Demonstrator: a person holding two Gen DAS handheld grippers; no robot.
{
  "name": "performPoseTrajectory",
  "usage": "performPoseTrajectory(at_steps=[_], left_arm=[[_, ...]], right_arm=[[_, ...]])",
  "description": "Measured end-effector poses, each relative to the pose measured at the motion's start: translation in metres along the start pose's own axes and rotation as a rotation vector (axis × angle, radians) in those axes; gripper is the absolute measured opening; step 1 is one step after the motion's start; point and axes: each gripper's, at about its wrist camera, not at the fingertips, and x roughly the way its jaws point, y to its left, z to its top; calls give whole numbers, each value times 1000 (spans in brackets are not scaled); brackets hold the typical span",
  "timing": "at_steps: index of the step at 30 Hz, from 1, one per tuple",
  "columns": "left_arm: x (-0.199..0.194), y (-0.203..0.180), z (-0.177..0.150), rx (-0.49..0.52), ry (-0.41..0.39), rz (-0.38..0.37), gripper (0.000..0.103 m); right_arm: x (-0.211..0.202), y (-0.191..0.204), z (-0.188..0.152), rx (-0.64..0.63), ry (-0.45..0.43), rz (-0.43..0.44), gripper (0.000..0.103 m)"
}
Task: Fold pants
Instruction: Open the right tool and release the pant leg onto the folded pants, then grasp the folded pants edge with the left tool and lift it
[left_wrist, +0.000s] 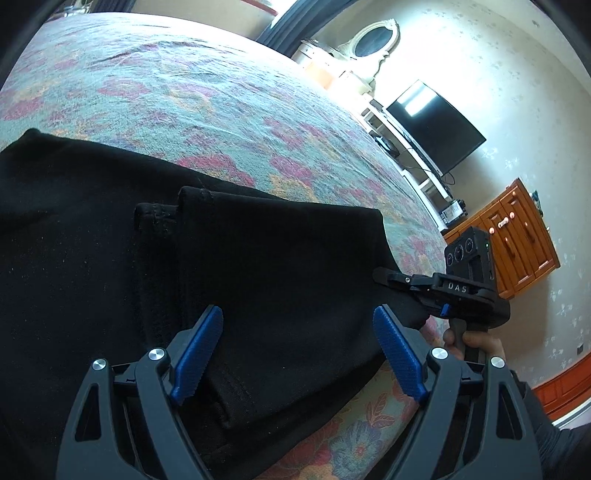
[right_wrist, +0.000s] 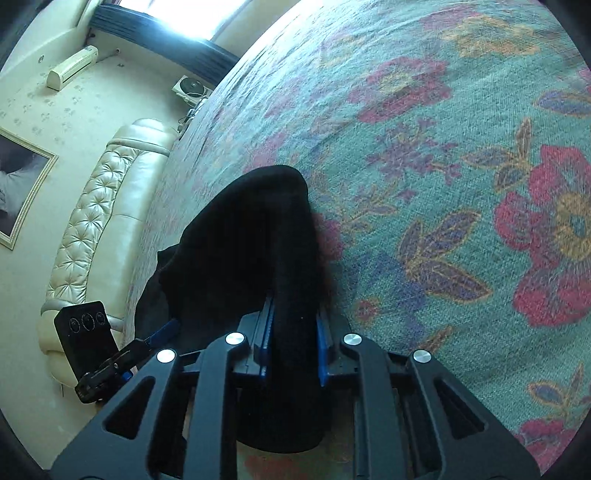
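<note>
Black pants (left_wrist: 147, 266) lie on a floral bedspread (left_wrist: 192, 99), partly folded, with a leg end laid over the rest. My left gripper (left_wrist: 297, 354) is open, its blue pads (left_wrist: 199, 354) spread just above the folded edge, holding nothing. My right gripper (right_wrist: 293, 343) is shut on a thick fold of the black pants (right_wrist: 258, 240), which bulges up between its jaws. In the left wrist view the right gripper (left_wrist: 391, 278) pinches the pants' right corner. The left gripper (right_wrist: 147, 343) shows at the left of the right wrist view.
The bedspread (right_wrist: 443, 184) fills most of both views. A cream tufted headboard (right_wrist: 99, 229) lies to the left. A black TV (left_wrist: 439, 129), white shelving and a wooden cabinet (left_wrist: 517, 240) stand by the far wall.
</note>
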Motion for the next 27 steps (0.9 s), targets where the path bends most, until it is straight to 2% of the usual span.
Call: performPoseTrajectory(at_steps=[4,8,11,13,19,27], left_arm=[[-11,-1,1,-7,-18,-4,83],[-38,5,-1,11,-64,82,83],[-68,23,-5,-22,-95,97,83],[-86,40,-9,-63,-103,85,83],[-144,98,-27,-151,-136,204,83],[-251,180,-52,-305,-267,270,83]], right_arm=[[-10,2,-1,-9,-26,-15,25],[-38,7,1,-21,-103,-76,27],[-55,19,4,-31,-153,-71,28],[-59,35,3,-58,-164,-62,39],[-28,103,-21,-175,-80,-21,44],[39,159,-61,-256,74,0,44]])
